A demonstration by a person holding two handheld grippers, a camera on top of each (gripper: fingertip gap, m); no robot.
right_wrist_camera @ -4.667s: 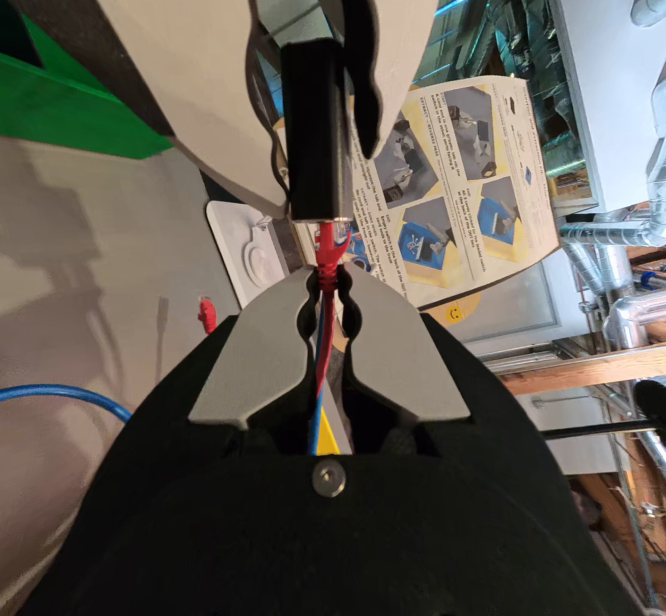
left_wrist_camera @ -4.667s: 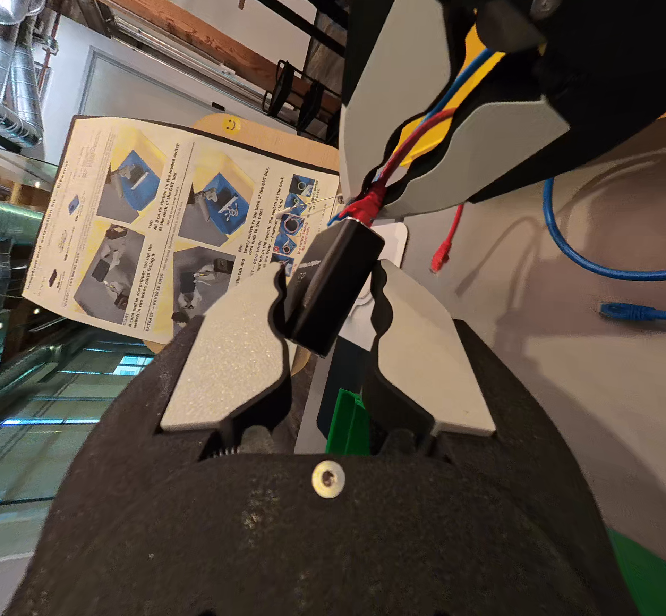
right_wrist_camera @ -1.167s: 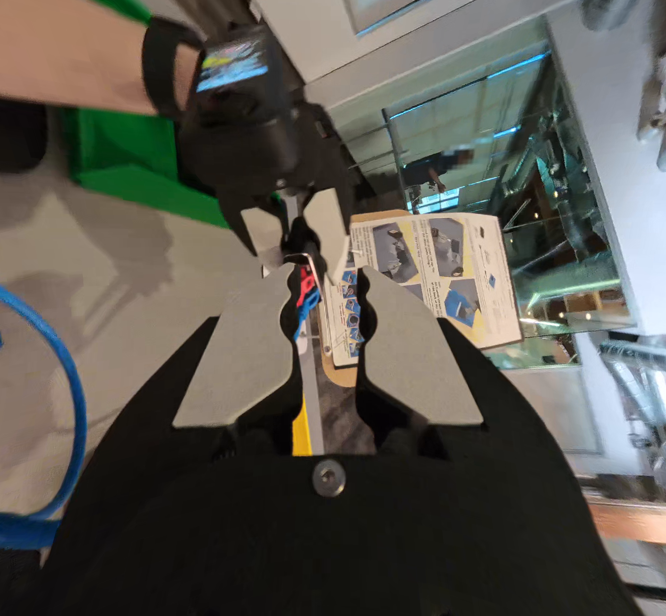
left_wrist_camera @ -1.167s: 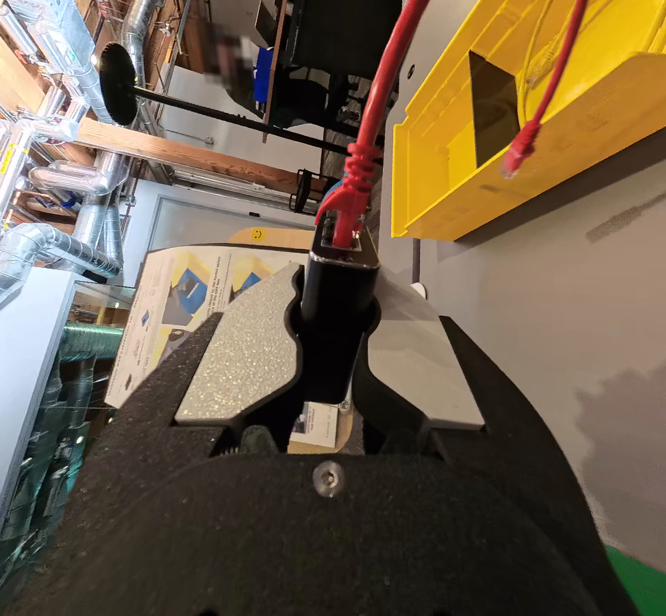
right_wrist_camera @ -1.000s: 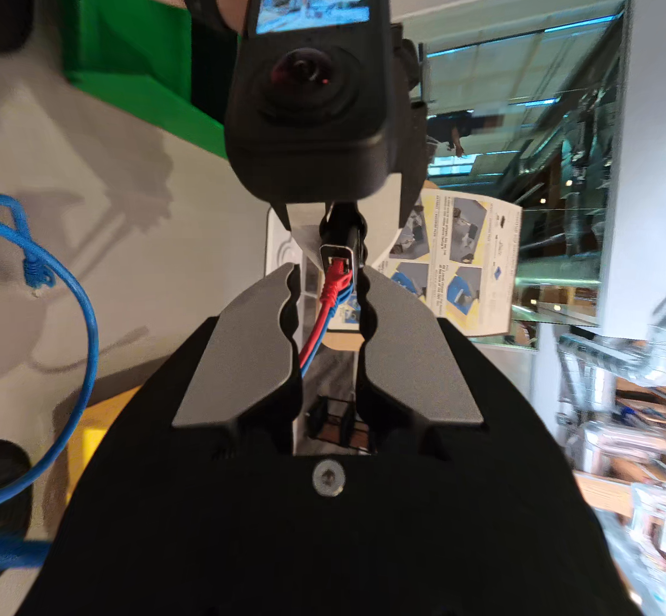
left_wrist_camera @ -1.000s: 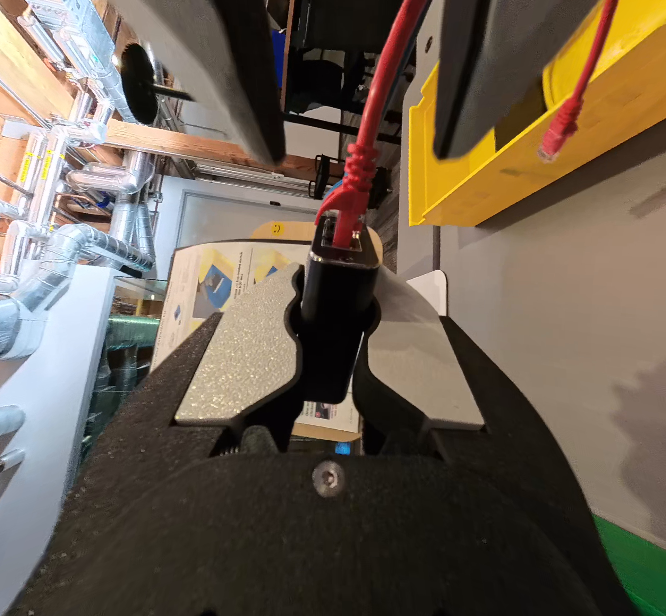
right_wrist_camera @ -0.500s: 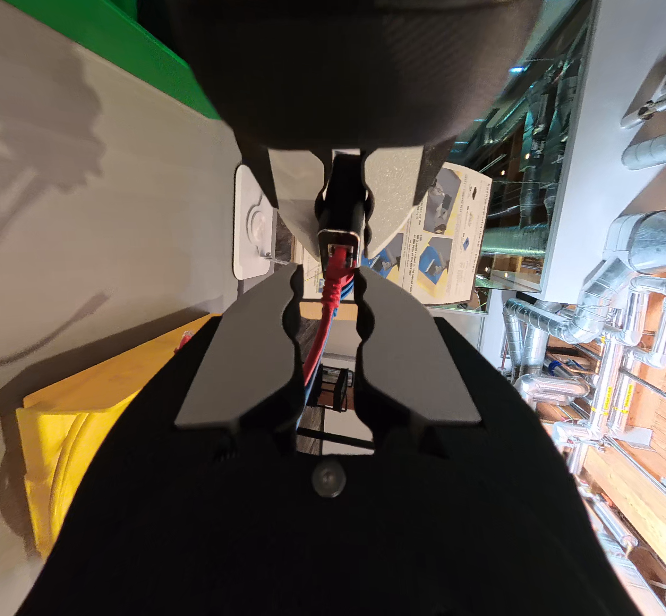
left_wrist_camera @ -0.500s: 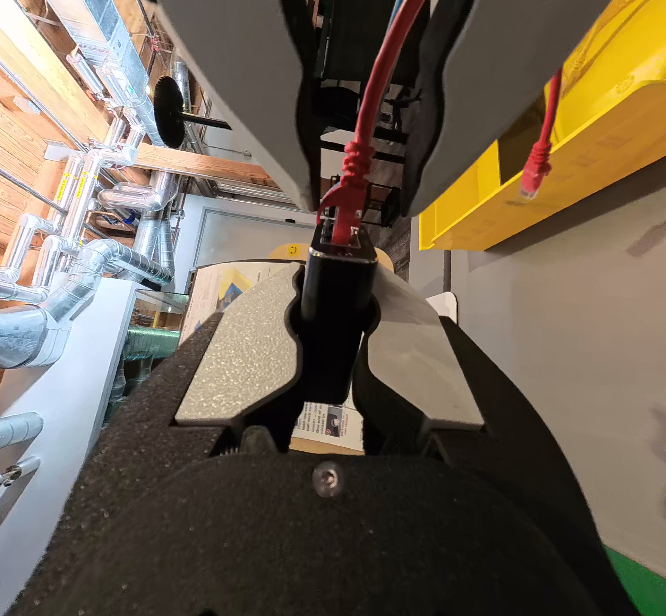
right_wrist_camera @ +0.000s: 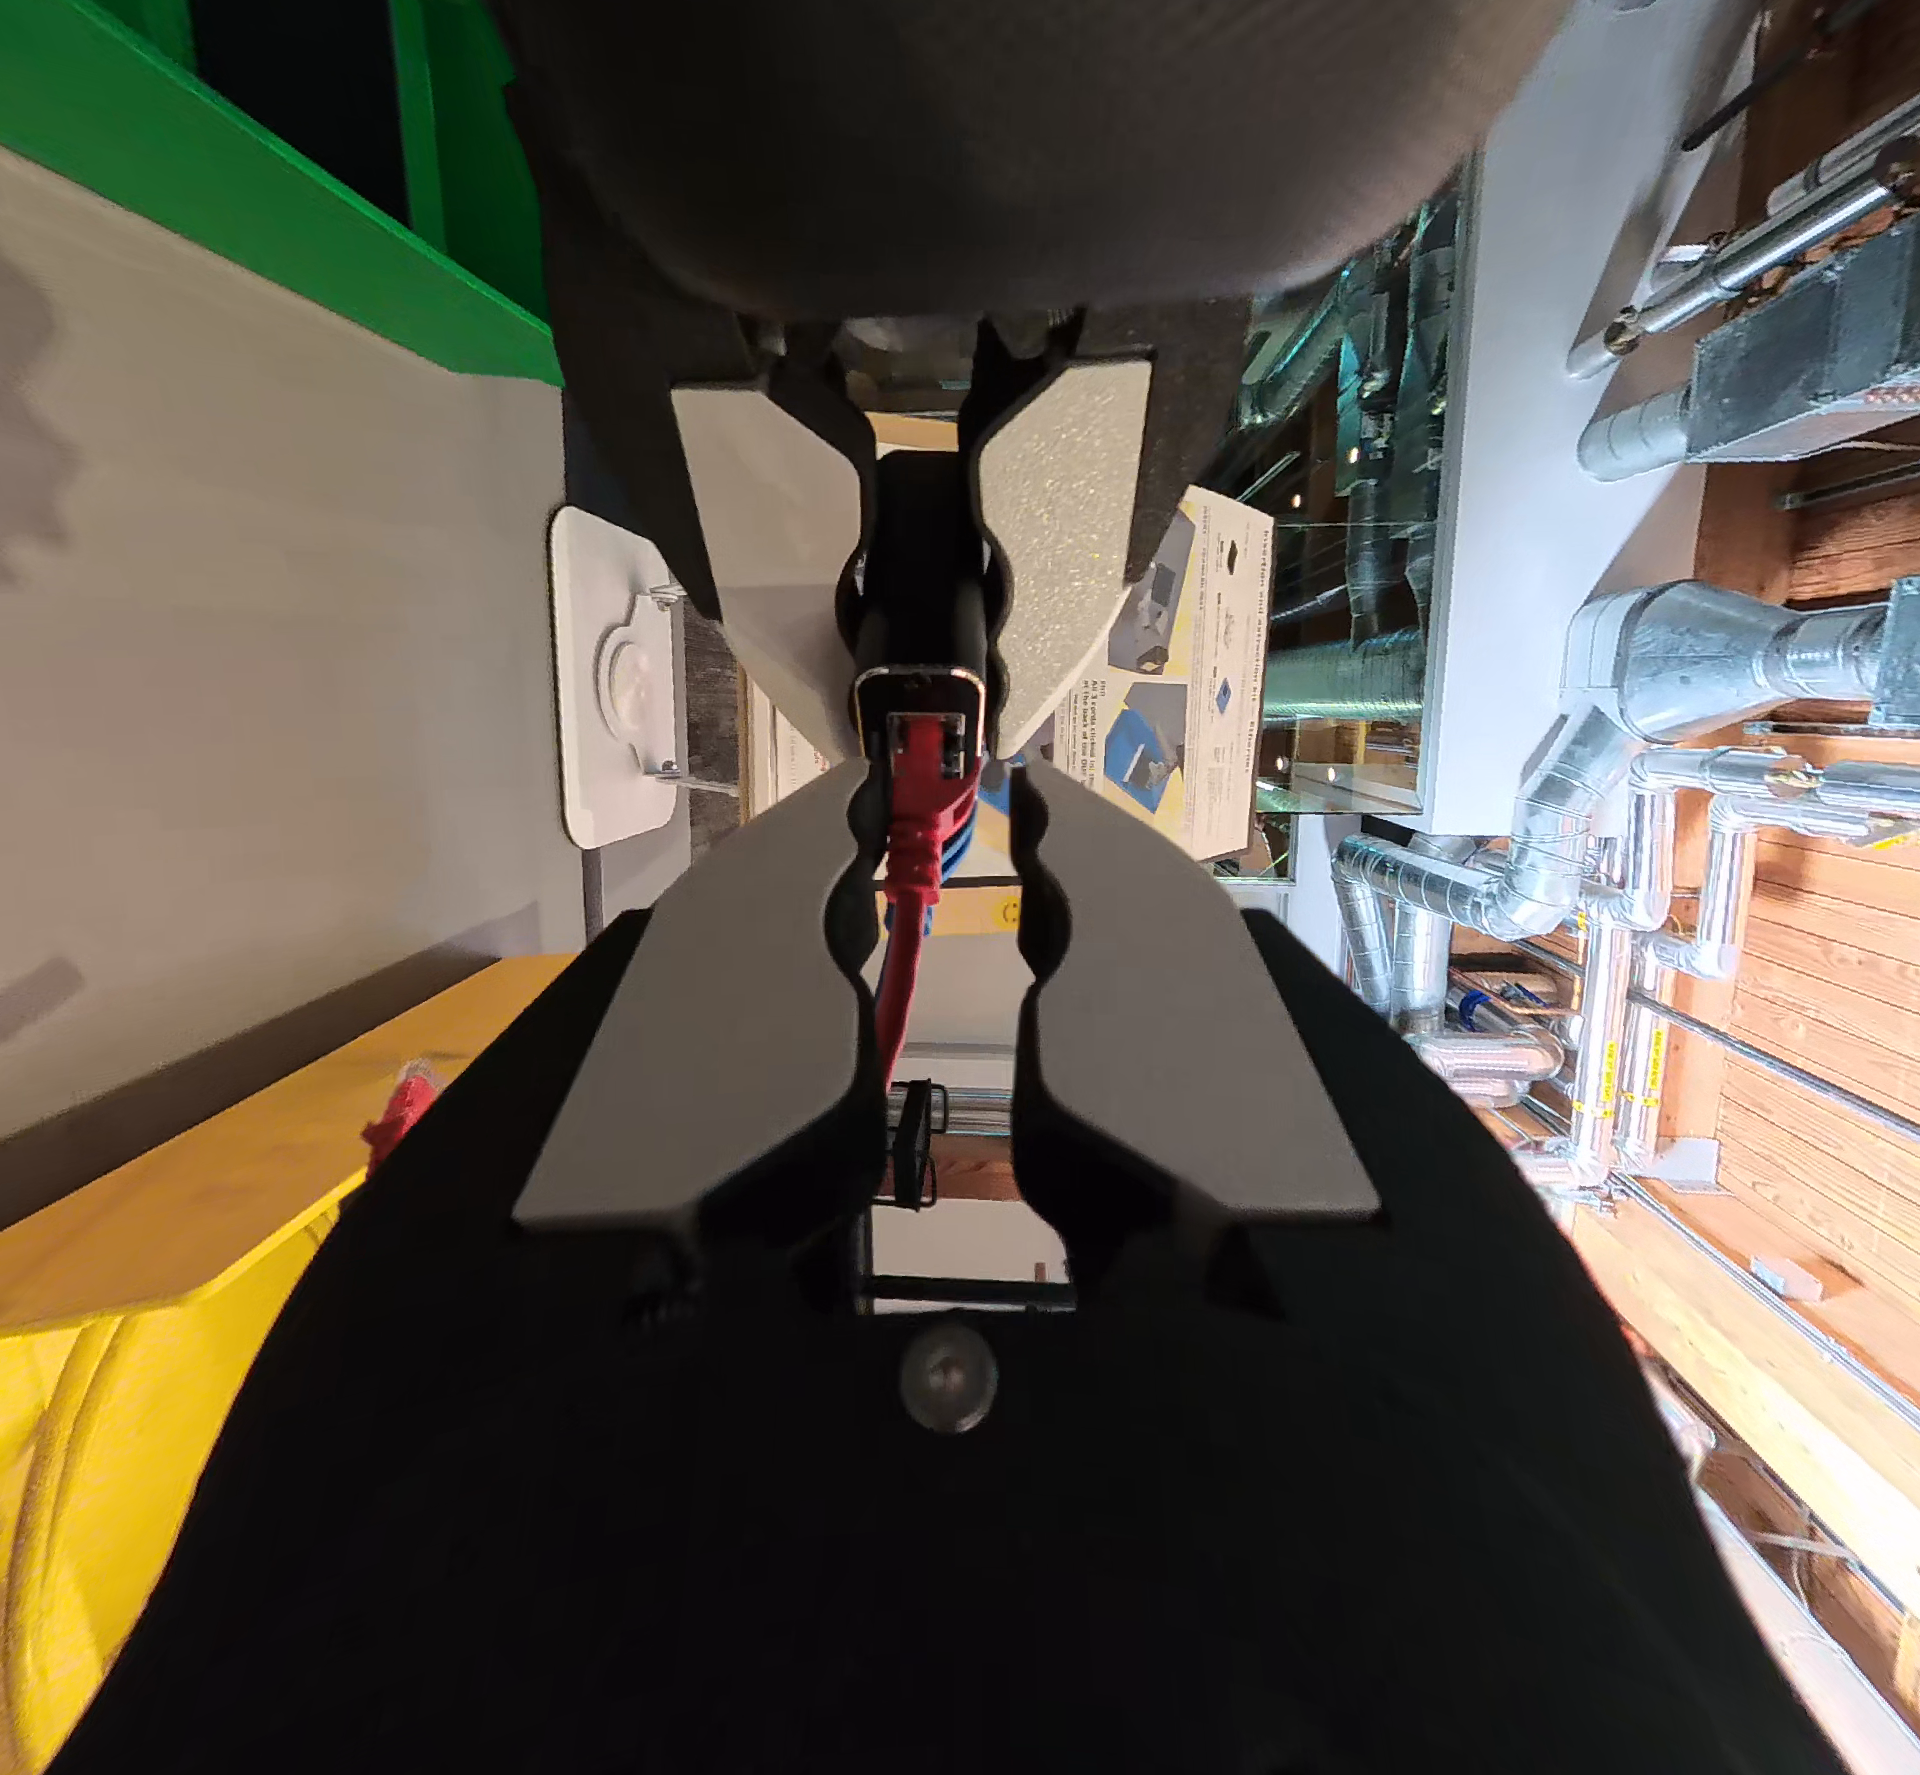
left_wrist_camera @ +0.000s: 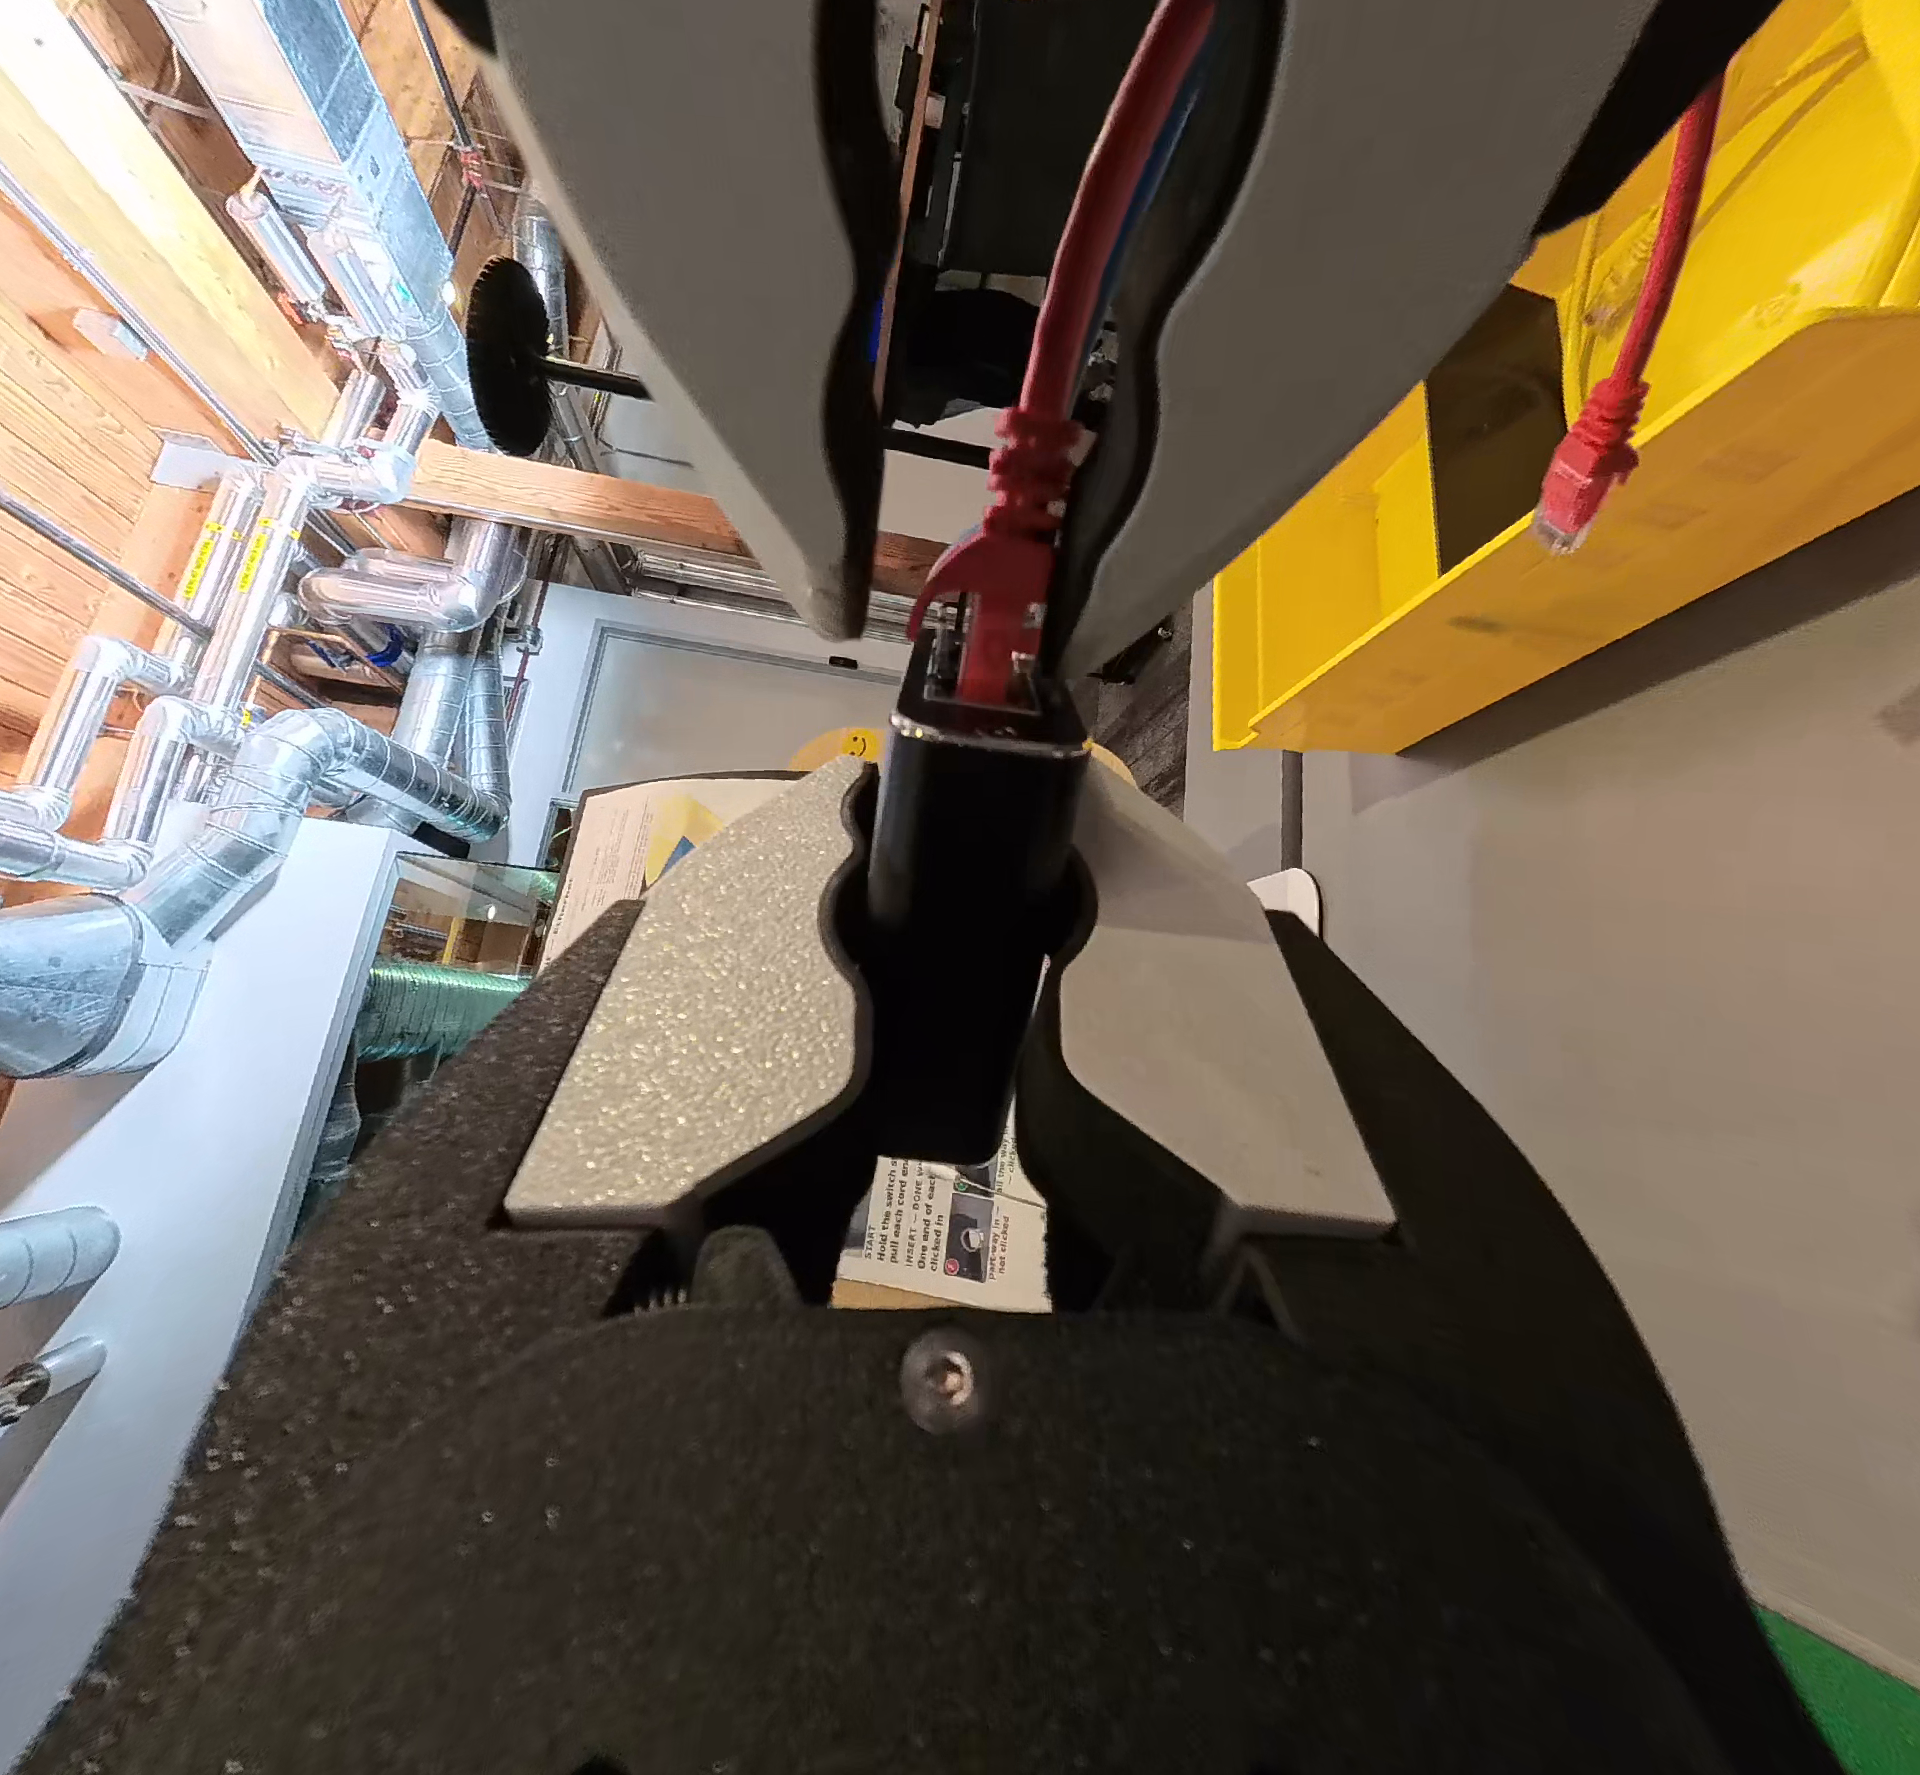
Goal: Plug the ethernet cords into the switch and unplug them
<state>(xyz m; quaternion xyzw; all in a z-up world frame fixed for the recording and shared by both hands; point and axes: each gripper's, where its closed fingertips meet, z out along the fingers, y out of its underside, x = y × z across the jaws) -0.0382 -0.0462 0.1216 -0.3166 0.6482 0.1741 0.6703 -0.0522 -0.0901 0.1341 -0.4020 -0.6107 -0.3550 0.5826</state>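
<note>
1. While the left gripper (left_wrist_camera: 961, 904) clamps the black switch (left_wrist_camera: 971, 873) across its body, the right gripper (right_wrist_camera: 935, 769) faces it head-on, jaws parted on either side of the red cord (right_wrist_camera: 904, 925) without pinching it.
2. Both tools share one line: the switch's long axis points straight at the right gripper, port end first, and the cord runs back along that axis between the right fingers (right_wrist_camera: 748, 977). Only the right gripper is free to take the plug, so a straight pull away from the left gripper looks like the way out.
3. In the right wrist view the red plug (right_wrist_camera: 920, 754) sits in the metal-rimmed port, just past the fingertips; its ribbed boot lies between them.
4. A blue cord (right_wrist_camera: 961, 842) shows just behind the red one, apparently plugged in beside it.
5. Seen from the left wrist view, the plug's latch tab (left_wrist_camera: 940, 577) curls out on one side, close to a right finger; I judge that it must be pressed before pulling.
6. Another red plug (left_wrist_camera: 1579, 489) hangs loose over the yellow bin (left_wrist_camera: 1455, 645), well apart.
7. Switch and grippers are held in the air, off the grey table (left_wrist_camera: 1610, 1050).
</note>
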